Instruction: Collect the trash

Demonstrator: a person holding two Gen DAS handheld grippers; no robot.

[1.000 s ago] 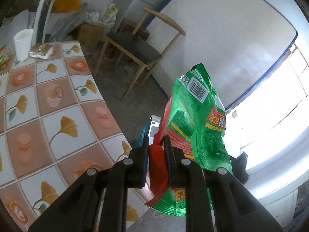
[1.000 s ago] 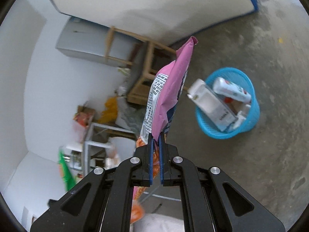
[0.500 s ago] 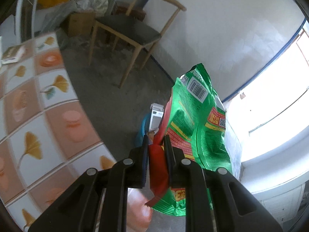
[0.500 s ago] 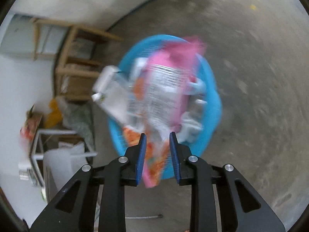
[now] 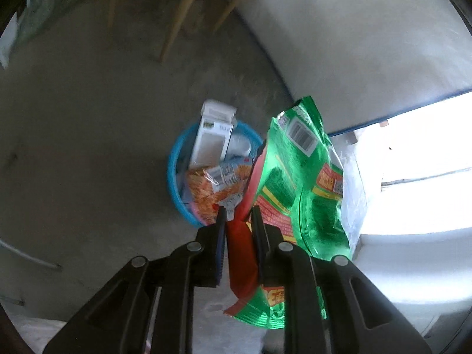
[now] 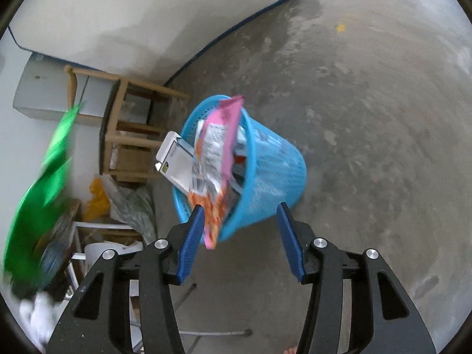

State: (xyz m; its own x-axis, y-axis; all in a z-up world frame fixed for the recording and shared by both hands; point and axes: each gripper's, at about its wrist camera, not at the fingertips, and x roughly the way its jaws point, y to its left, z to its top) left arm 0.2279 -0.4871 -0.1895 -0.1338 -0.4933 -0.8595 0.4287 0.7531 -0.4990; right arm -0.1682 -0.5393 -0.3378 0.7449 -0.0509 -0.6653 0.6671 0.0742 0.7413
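Observation:
My left gripper (image 5: 238, 213) is shut on a green and red snack bag (image 5: 298, 177), held above the blue trash basket (image 5: 174, 174) on the floor. My right gripper (image 6: 240, 211) is open and empty above the same blue basket (image 6: 265, 174). A pink and orange snack bag (image 6: 218, 153) lies across the basket's near rim, partly hanging out; it also shows in the left wrist view (image 5: 215, 185). A white carton (image 6: 177, 162) sticks out of the basket. The green bag appears blurred at the left of the right wrist view (image 6: 38, 188).
A wooden chair (image 6: 124, 124) stands beside the basket near the white wall. Plastic bags and a white metal rack (image 6: 97, 227) sit to the left. Bare concrete floor (image 6: 368, 118) lies to the right of the basket.
My right gripper opened and let the pink bag drop onto the basket. My left gripper swung from over the tiled table to above the basket, still holding the green bag.

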